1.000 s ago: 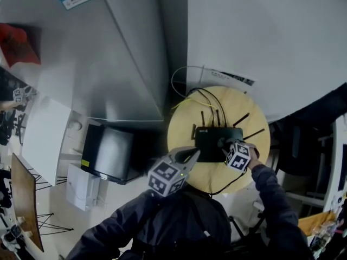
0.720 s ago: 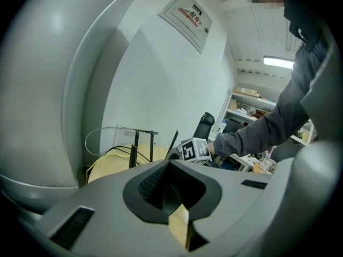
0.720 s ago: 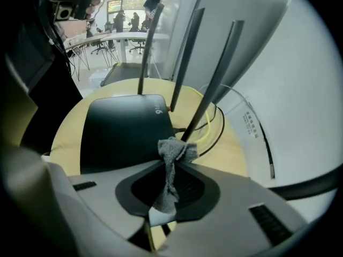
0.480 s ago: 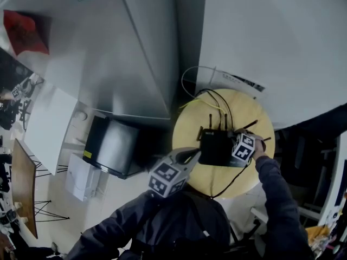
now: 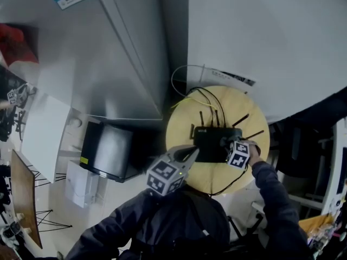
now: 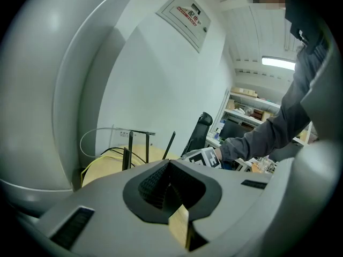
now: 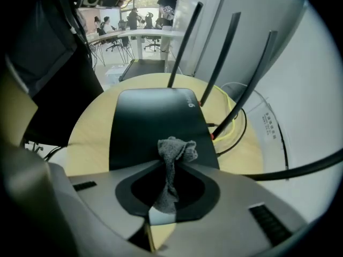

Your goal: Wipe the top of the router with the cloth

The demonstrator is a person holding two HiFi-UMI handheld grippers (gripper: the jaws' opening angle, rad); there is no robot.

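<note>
A black router (image 5: 214,143) with several upright antennas lies on a round pale wooden table (image 5: 184,129). In the right gripper view its flat top (image 7: 155,130) fills the middle, and the grey cloth (image 7: 174,162) bunches out of my right gripper (image 7: 170,167), which is shut on it just above the router's near edge. The right gripper (image 5: 234,148) is at the router's right end in the head view. My left gripper (image 5: 191,154) hovers at the table's front left, jaws shut with nothing between them; its view (image 6: 170,183) shows the antennas (image 6: 130,149) beyond.
Yellow and black cables (image 5: 203,97) run off the table's back toward a white curved wall (image 5: 260,42). A dark box (image 5: 108,151) sits on the floor to the left. A person's dark sleeve (image 5: 274,196) holds the right gripper.
The right gripper with the cloth moved left and slightly forward along the router from its right end. The head view swung back to the earlier framing. The left gripper stayed put.
</note>
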